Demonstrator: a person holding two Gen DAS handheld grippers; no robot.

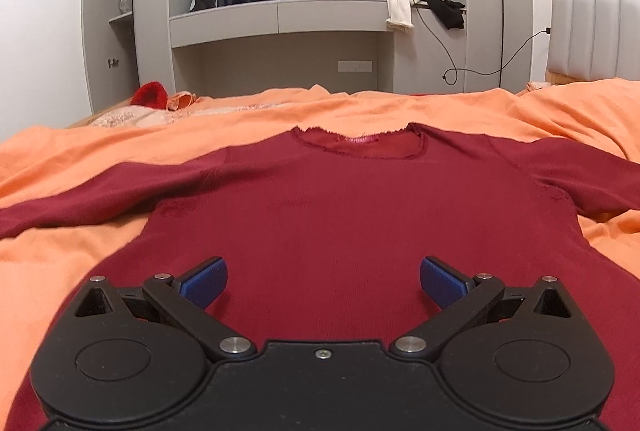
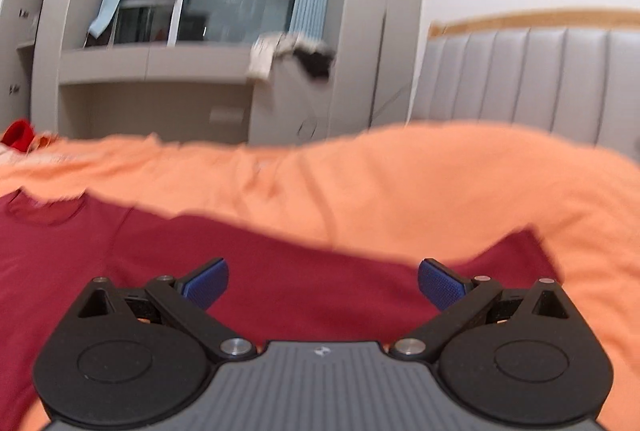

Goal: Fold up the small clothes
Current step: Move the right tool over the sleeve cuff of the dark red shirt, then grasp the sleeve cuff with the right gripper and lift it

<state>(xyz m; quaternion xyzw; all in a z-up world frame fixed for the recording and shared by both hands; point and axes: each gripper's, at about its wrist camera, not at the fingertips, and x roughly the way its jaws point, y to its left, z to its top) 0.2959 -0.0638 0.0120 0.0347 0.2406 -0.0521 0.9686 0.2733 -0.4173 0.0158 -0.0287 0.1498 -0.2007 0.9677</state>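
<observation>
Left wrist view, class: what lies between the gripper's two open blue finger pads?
Only the dark red long-sleeved top, spread flat on the orange bedsheet. The left gripper holds nothing; bare red fabric fills the gap.

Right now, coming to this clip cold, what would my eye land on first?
The dark red long-sleeved top spread flat, neckline away from the camera, on the orange bedsheet fills the middle of the left wrist view. Both the left gripper and right gripper hang open over it, blue pads wide apart, holding nothing. Behind, pale and dark clothes are draped on the window ledge.
</observation>
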